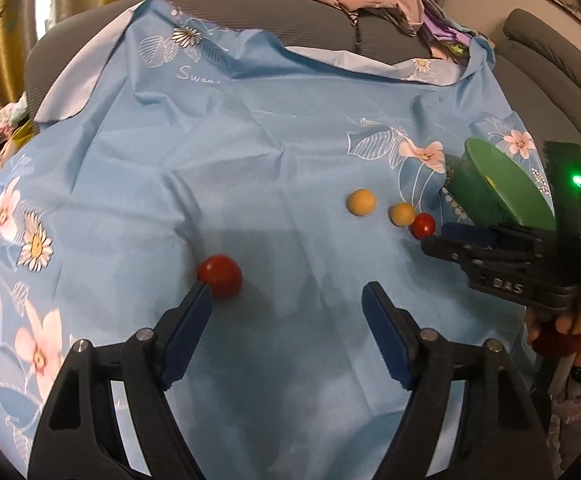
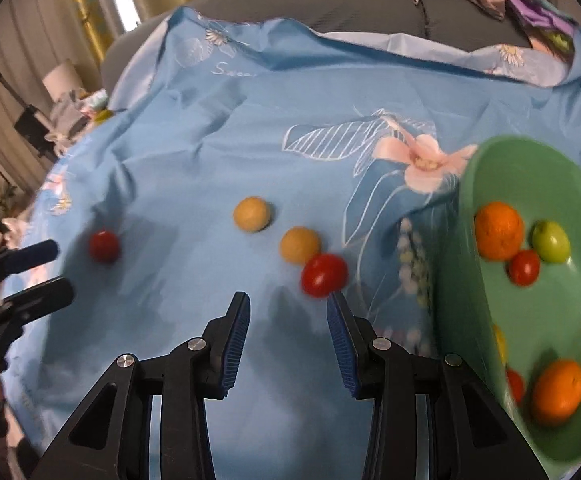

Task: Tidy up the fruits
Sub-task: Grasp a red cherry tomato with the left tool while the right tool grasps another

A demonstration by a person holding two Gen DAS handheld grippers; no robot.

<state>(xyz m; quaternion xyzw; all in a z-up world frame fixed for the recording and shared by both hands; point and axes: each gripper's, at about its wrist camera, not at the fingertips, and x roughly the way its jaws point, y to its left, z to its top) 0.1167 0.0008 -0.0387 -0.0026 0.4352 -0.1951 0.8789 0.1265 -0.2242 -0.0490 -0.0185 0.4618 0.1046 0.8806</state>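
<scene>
Right wrist view, left to right: left gripper [image 2: 36, 270] open and empty near a red tomato [image 2: 104, 245]; two tan fruits [image 2: 251, 214] [image 2: 300, 244]; a second tomato [image 2: 324, 275] just ahead of the open, empty right gripper [image 2: 288, 312]; then the green bowl [image 2: 474, 184], tilted on the blue cloth [image 2: 194, 152]. The bowl already holds oranges [image 2: 498, 230], a green fruit [image 2: 551, 241] and small tomatoes. By my reckoning, four pieces remain loose.

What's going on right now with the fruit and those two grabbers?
Left hand-held gripper open beside a tomato. Right hand-held gripper open near another tomato. Green bowl partly filled. Nothing blocking.
</scene>
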